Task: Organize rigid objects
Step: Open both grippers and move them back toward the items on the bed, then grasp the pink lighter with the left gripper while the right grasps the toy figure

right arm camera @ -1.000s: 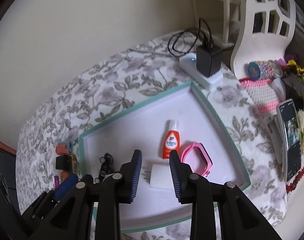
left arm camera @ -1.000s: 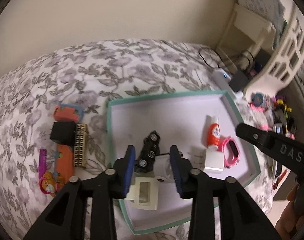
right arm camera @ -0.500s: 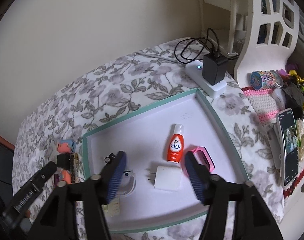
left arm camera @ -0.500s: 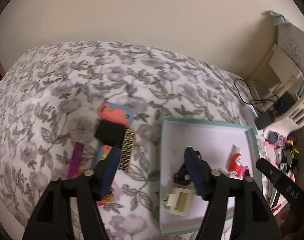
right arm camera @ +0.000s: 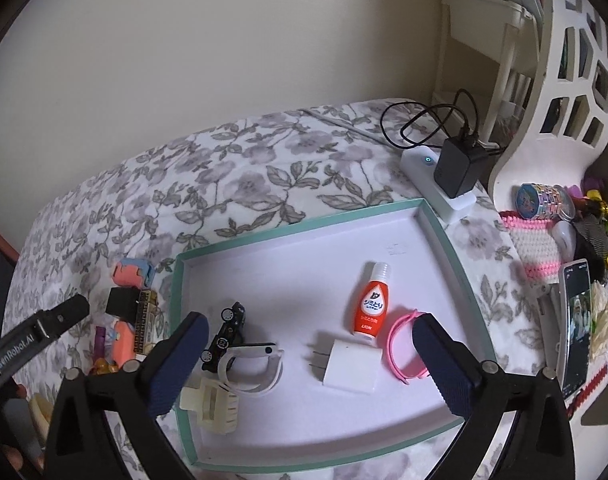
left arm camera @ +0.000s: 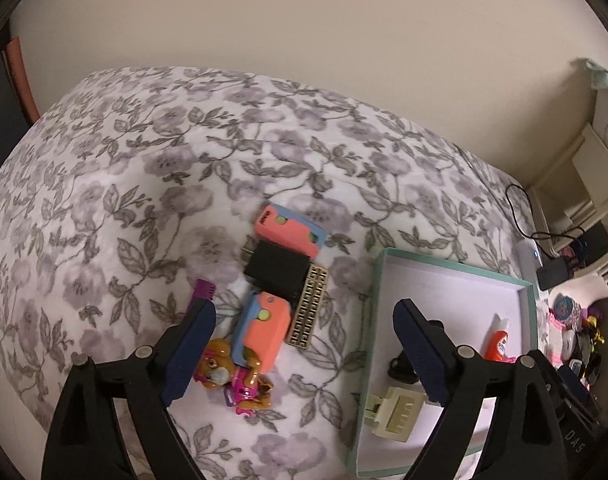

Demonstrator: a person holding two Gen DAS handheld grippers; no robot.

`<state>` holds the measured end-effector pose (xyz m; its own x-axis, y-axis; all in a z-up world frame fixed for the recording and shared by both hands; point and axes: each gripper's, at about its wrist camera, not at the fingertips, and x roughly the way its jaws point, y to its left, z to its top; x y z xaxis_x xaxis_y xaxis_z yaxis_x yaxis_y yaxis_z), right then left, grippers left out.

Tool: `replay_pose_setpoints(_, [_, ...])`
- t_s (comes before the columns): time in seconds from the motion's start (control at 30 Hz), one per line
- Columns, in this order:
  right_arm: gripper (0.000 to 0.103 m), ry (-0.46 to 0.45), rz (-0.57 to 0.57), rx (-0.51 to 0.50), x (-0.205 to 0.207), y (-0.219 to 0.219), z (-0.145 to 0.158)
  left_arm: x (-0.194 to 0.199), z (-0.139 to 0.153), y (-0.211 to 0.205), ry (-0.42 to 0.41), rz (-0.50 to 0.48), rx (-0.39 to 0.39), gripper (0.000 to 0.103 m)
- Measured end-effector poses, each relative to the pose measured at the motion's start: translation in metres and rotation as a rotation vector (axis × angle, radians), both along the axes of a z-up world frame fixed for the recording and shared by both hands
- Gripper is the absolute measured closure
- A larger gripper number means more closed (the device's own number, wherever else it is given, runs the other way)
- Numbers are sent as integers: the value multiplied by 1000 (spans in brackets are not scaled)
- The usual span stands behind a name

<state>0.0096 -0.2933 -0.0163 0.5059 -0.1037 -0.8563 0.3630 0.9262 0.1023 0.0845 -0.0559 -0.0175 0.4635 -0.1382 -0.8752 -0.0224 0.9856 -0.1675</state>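
Since a second ago we have swung our left gripper (left arm camera: 304,344) away from the shallow white tray with the mint-green rim (right arm camera: 304,222) and out over the flowered bedspread (left arm camera: 144,184), and both pairs of jaws have just been opening with nothing between them. Our left gripper now stands released and empty, straddling the tray's left rim, with the cluster of loose things to the left of the tray: a coral and blue plastic block (left arm camera: 290,231) farthest back, a black cube-shaped charger (left arm camera: 276,274) touching it, a gold lattice hair comb (left arm camera: 308,308) just beside the tray's left wall, a second coral and blue block (left arm camera: 262,330) in front of the charger, a brown puppy figurine in pink (left arm camera: 234,380) nearest us, and a purple strip (left arm camera: 202,292) partly hidden behind the left finger. Our right gripper (right arm camera: 309,364) is likewise spread wide and empty above the tray. Inside the tray lie a black toy car (right arm camera: 226,336) near its left wall, a white wristband (right arm camera: 256,368) touching the car, a cream hair claw clip (right arm camera: 214,402) at the left front, a white plug adapter (right arm camera: 349,366) in the middle, an orange squeeze bottle with a white cap (right arm camera: 371,304) just behind it, and a pink wristband (right arm camera: 403,350) to the right of the adapter, partly behind the right finger.
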Motion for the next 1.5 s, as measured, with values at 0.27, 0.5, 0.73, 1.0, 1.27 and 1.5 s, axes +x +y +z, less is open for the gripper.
replay_pose_setpoints(0.27, [0,-42,15,-10,3,8,-3,5,1,29,-19,83,19,7])
replay_pose_setpoints(0.5, [0,-36,44,-3,9,25,-11,9,3,67,-47,189,39,7])
replay_pose_setpoints(0.73, [0,-71,152,25,15,62,-7,8,2,101,-72,265,78,7])
replay_pose_setpoints(1.0, [0,-56,284,102,25,109,-17,9,-8,122,-11,278,84,7])
replay_pose_setpoints(1.27, [0,45,396,98,34,156,-44,15,-40,123,117,230,112,7])
replay_pose_setpoints(1.5, [0,124,439,112,39,186,-69,16,-74,135,230,253,106,7])
